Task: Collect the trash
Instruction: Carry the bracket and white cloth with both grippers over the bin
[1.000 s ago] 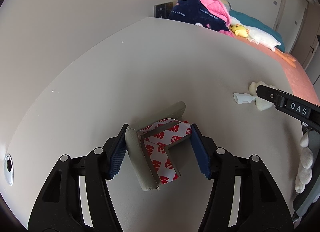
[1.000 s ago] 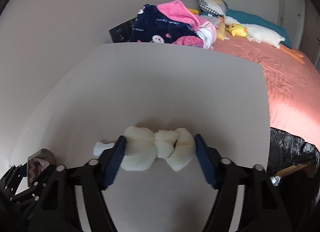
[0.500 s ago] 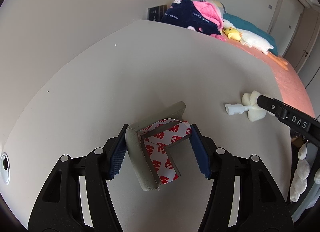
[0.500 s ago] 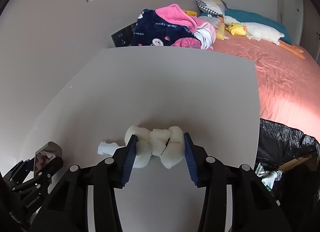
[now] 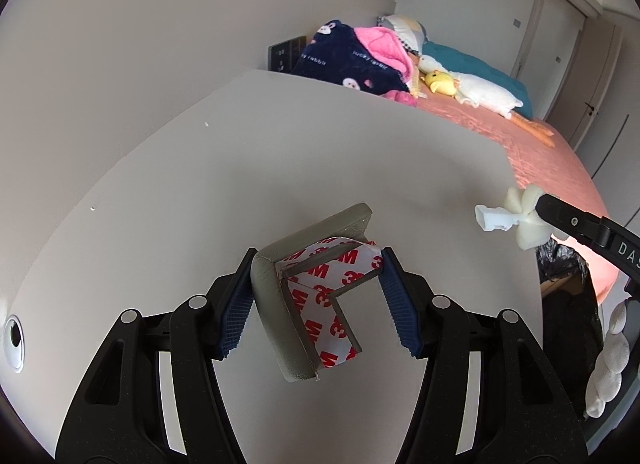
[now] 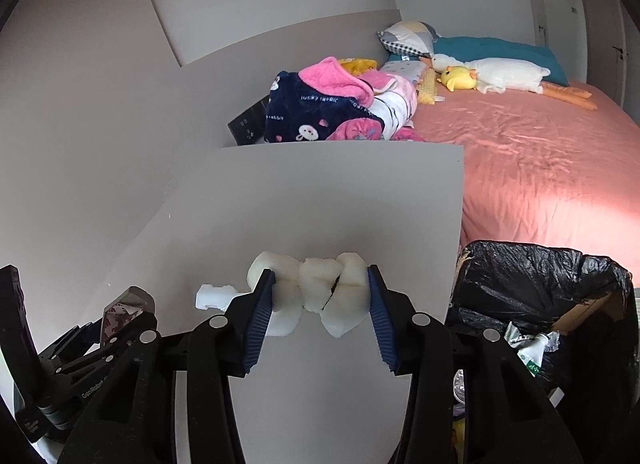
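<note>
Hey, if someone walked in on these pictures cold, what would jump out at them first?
Probably the grey corner guard with red-lettered backing tape, clamped in the left gripper over the pale table. Next, the white foam piece squeezed in the right gripper, just left of the black-bagged trash bin. Behind it all, the salmon-pink bed with a white goose plush.

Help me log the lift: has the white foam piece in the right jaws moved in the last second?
Yes. The white foam piece has risen off the table and shifted right, toward the black trash bag.
</note>
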Available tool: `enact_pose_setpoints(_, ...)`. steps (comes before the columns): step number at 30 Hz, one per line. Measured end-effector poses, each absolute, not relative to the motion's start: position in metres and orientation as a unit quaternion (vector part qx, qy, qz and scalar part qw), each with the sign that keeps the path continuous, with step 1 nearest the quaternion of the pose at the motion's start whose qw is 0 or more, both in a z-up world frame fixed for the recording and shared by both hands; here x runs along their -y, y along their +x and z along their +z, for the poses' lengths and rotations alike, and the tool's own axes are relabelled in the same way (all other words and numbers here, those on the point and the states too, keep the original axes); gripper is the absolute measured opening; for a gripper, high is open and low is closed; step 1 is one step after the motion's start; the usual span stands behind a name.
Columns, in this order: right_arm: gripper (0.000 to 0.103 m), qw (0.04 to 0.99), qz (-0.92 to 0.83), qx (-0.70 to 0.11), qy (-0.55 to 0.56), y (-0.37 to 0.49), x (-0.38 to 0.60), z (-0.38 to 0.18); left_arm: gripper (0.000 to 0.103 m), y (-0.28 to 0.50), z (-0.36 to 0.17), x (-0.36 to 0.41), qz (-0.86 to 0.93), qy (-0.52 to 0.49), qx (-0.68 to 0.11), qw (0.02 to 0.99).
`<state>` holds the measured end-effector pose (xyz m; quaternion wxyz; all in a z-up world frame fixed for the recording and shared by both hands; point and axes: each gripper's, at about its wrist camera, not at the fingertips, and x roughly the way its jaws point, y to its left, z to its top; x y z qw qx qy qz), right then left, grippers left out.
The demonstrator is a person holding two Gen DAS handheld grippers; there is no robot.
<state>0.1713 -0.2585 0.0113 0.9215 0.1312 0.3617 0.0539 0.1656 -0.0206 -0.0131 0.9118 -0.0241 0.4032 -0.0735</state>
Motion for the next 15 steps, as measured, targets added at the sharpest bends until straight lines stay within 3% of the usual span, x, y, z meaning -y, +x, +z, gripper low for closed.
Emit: enact_pose_setpoints(15,0.048,0.936,0.025,-0.319,0.145,0.121,0.303,0.036,0.059,0.145,0.005,0.067,-0.115,-0.014,-0.384,0.916)
